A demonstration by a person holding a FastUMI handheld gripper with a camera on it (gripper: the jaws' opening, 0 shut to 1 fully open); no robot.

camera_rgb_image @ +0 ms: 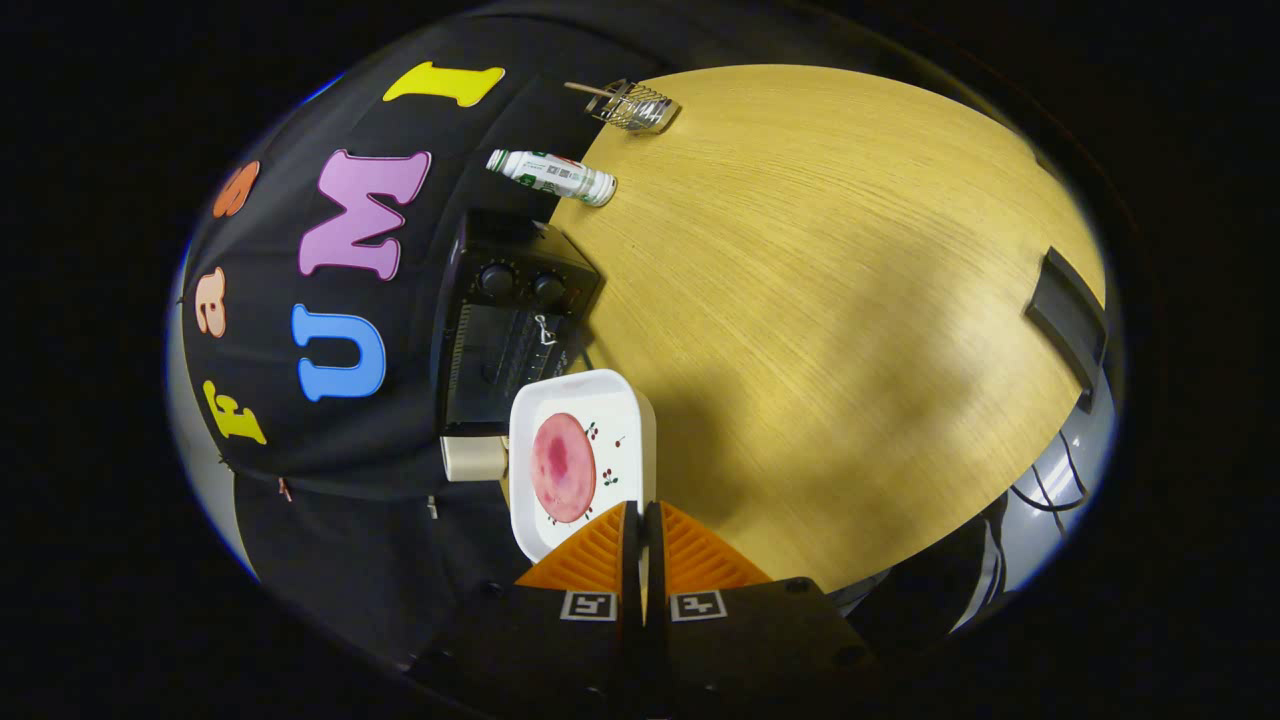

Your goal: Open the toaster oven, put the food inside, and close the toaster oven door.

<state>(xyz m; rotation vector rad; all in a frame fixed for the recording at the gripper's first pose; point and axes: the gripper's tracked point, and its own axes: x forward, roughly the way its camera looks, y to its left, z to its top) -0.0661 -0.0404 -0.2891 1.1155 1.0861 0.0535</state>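
We are hovering over the wide pale wooden table (850,300), with the black boxy toaster oven (510,320) sitting beyond our fingers, its door apparently closed. We are pinching the rim of the white square plate (625,410) carrying a round pink slice of food (563,467) in our gripper (641,525), orange fingers clenched on it. Tilting the plate risks sliding the slice off.

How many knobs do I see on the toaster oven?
2 knobs, side by side on the toaster oven, beyond the white plate that the claw grips at its rim. More may be hidden.
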